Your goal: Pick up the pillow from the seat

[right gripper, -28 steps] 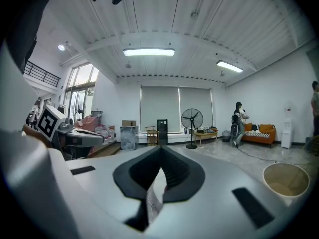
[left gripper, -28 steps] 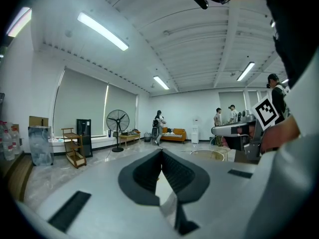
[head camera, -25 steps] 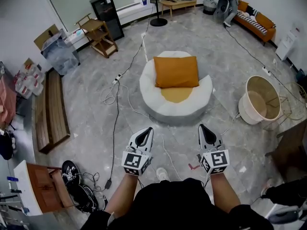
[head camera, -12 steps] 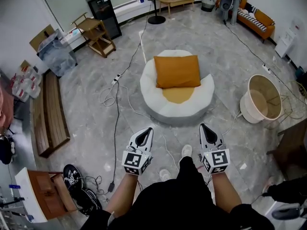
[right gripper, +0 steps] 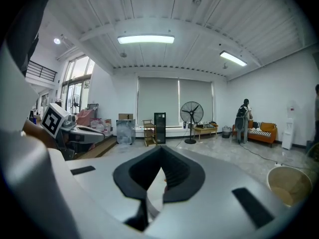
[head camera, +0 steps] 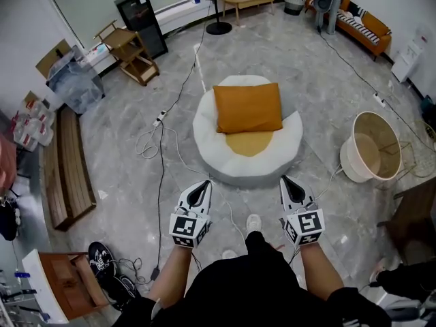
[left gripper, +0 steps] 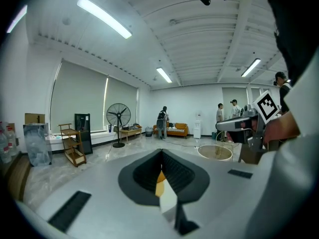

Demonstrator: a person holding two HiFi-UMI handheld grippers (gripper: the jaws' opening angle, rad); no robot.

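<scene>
Orange pillow point(head camera: 248, 107) is lying at centre frame on the round white seat point(head camera: 211, 157), its upper edge nearing the seat's far rim. Bare grey floor point(head camera: 122, 176) is lying open between the seat's near rim and both tools. The left tool point(head camera: 203, 186) and right tool point(head camera: 287, 182) are hovering at lower centre, each clenched and empty. A cable point(head camera: 161, 182) is trailing at left.

Readable text: none in any view;
Left gripper point(head camera: 204, 183) cube: black-and-white square marker patterns; no letters or digits;
Right gripper point(head camera: 284, 180) cube: the same kind of marker patterns; no letters or digits;
Black item on the floor point(head camera: 101, 252): white print, too small to read;
Packs by the wall point(head camera: 28, 120): red labels, too blurred to read
</scene>
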